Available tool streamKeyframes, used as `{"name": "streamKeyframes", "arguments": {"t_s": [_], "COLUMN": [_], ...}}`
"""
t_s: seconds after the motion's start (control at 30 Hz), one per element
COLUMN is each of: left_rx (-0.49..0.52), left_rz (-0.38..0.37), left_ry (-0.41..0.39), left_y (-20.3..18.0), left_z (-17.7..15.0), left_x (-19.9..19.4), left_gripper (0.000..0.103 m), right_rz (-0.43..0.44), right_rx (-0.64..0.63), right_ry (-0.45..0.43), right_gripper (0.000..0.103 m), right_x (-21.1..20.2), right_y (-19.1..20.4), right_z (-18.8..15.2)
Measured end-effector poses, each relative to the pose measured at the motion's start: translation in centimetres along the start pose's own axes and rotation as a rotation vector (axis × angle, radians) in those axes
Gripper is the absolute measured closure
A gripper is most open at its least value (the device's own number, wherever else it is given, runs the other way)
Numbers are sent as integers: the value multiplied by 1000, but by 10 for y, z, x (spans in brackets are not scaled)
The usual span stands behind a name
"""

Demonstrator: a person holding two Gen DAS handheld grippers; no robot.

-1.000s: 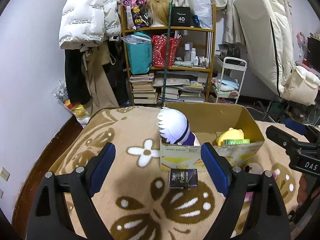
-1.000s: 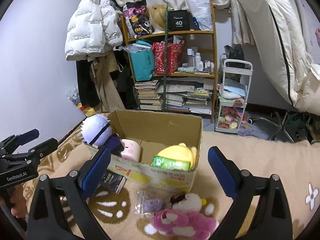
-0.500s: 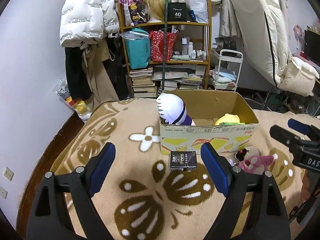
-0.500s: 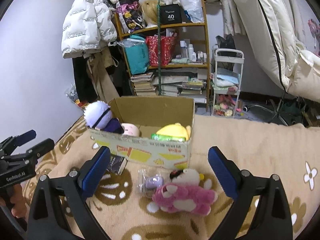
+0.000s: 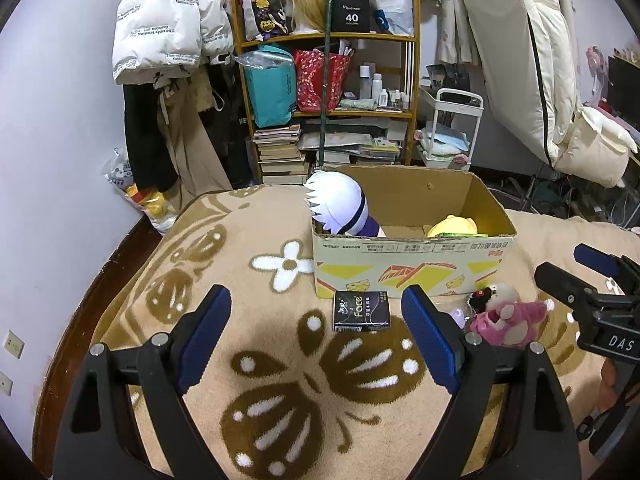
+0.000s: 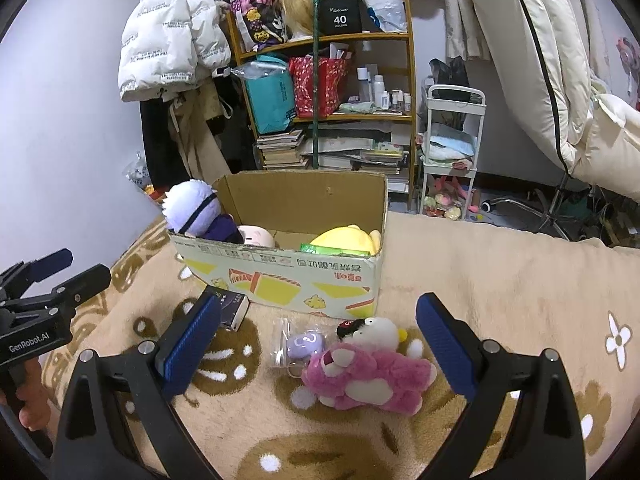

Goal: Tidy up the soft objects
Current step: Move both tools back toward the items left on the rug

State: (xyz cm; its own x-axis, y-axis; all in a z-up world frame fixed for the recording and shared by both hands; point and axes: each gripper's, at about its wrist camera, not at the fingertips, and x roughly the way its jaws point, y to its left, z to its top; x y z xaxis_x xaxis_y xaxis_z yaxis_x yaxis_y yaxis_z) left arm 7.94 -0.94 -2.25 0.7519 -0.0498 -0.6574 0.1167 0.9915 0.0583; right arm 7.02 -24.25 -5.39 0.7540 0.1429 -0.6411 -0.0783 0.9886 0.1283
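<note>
A cardboard box [image 6: 280, 276] stands on the patterned blanket and holds a white-haired plush [image 6: 192, 208], a pink plush [image 6: 258, 236] and a yellow plush [image 6: 346, 238]. A pink bear [image 6: 368, 376], a small white plush [image 6: 374, 330] and a bagged purple charm [image 6: 302, 344] lie in front of it. A black tissue pack [image 5: 361, 311] lies by the box. My right gripper [image 6: 318, 350] is open above the pink bear. My left gripper [image 5: 318, 334] is open, just before the tissue pack. The box also shows in the left wrist view [image 5: 412, 264].
A wooden shelf [image 5: 328, 80] with books, bags and bottles stands behind the bed, beside hanging coats [image 5: 168, 32] and a white trolley [image 5: 452, 132]. A folded mattress [image 5: 520, 60] leans at right. The blanket's left edge drops to the floor [image 5: 132, 236].
Both grippers have drawn back from the box and risen. The pink bear, small plush and tissue pack now sit further up in view. Nothing was taken hold of.
</note>
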Motion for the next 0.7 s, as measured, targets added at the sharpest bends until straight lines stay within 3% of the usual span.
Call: {"name": "streamKeyframes", "arguments": {"t_s": [0.43,0.7], "left_rx": [-22,-2], "left_rz": [-14,-12], "left_ry": [73,158], "left_y": [3,-5], "left_z": [2,1], "left_x": [31,61], "left_gripper": [17,17], "right_rz": [-93,-86], "right_rx": [-4,78], "right_ry": [76,169], "right_gripper": [1,1], "right_x": [23,43], "right_y": [-6,-21], "right_z": [-6,-11]}}
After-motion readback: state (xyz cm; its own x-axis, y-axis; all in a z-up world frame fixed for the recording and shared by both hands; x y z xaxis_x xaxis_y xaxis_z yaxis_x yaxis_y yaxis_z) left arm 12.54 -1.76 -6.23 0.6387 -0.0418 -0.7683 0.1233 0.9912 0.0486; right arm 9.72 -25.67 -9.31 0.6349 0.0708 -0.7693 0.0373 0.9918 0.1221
